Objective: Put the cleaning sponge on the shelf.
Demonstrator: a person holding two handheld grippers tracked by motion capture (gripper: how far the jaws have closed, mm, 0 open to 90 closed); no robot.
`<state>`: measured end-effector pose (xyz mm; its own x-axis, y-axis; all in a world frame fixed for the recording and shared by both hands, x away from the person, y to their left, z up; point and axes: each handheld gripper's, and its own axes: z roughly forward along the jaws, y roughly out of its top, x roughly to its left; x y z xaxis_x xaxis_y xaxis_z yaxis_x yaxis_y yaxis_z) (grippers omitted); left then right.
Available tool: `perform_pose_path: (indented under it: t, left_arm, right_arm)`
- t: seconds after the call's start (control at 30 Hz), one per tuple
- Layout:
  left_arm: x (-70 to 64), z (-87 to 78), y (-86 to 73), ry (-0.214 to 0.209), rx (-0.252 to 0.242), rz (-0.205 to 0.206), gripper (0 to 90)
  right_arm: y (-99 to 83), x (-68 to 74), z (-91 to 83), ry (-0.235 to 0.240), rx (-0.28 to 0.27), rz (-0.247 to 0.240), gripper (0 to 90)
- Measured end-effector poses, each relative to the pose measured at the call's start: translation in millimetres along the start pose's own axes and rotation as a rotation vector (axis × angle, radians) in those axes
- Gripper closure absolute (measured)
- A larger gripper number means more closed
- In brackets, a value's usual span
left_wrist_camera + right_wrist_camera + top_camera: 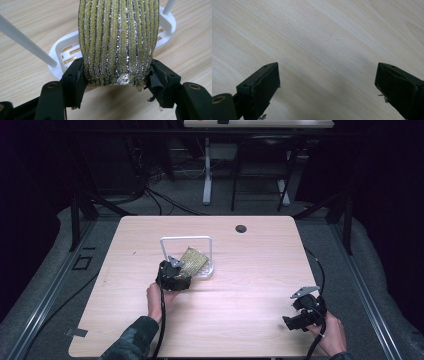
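Note:
A gold and silver striped scouring sponge [118,42] is clamped between the jaws of my left gripper [116,75], held by its near end above a white slotted holder [66,53] with a tall white wire frame. From above, the sponge [194,258] leans over the holder [207,270] near the table's middle, with my left gripper [174,274] just in front of it. My right gripper [296,320] rests near the front right corner of the table. Its jaws [328,80] stand wide apart over bare wood with nothing between them.
The light wooden table [250,285] has a round cable hole [241,228] near its far edge. A white frame rod [25,41] crosses close to my left jaw. Beyond the table stand a desk leg and cables on the floor.

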<state>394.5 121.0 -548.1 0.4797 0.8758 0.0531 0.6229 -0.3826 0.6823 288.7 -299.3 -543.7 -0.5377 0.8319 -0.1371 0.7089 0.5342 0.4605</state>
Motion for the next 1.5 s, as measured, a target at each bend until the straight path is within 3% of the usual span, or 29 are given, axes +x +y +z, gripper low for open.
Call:
perform_pose_path:
  t: [0.43, 0.63, 1.0, 1.37, 1.5]
  left_arm:
    - [-2.5, 13.8, 5.6, 0.006, 0.023, -0.01, 32.5]
    - [-1.9, 20.3, 5.5, 0.003, 0.058, -0.032, 27.0]
    - [-4.6, 18.3, 8.3, 0.019, 0.07, -0.028, 16.5]
    - [-8.1, 11.1, 11.2, -0.002, 0.048, -0.047, 9.0]
    - [-7.0, 12.4, 9.9, 0.002, 0.073, -0.053, 7.7]
  right_arm:
    - [1.0, 0.0, 2.2, 0.013, 0.002, -0.015, 5.2]
    - [-0.8, 2.6, -0.7, 0.02, 0.005, -0.017, 5.1]
    - [-2.9, 2.0, -2.3, 0.016, 0.006, -0.02, 5.2]
    - [-2.8, 2.6, -3.4, 0.016, 0.01, -0.029, 5.2]
    - [-2.5, 3.5, -3.8, 0.019, 0.012, -0.029, 5.2]
